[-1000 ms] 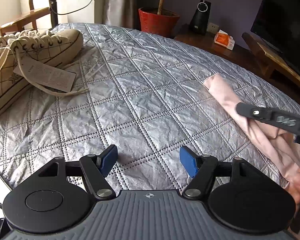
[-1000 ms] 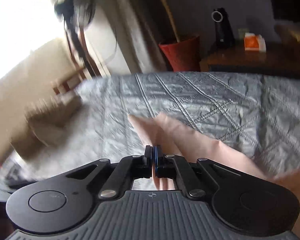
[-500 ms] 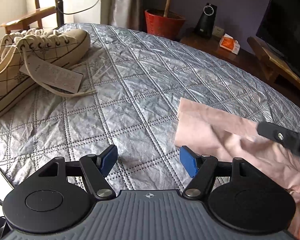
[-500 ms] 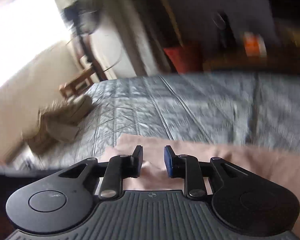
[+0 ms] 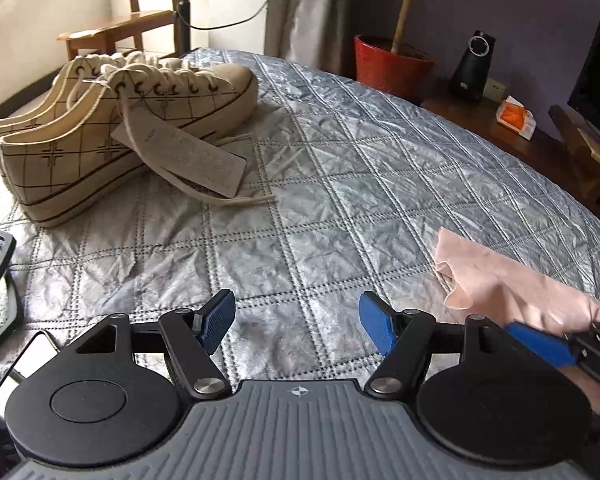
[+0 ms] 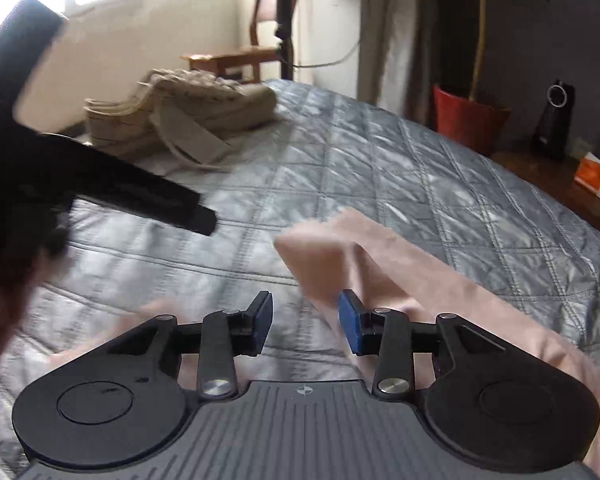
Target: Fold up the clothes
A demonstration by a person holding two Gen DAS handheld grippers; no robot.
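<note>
Your right tongs (image 6: 305,322), clamped shut a second ago, are opening — the pink garment (image 6: 428,280) has dropped from them onto the quilted bed (image 5: 340,184). Your left tongs (image 5: 297,322) stay spread wide, empty, beside the cloth.

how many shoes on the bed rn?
2. Both cream sneakers sit side by side at the far left of the quilted bedspread: the near sneaker carries a paper tag, the far sneaker is partly hidden behind it. None elsewhere in view.
</note>
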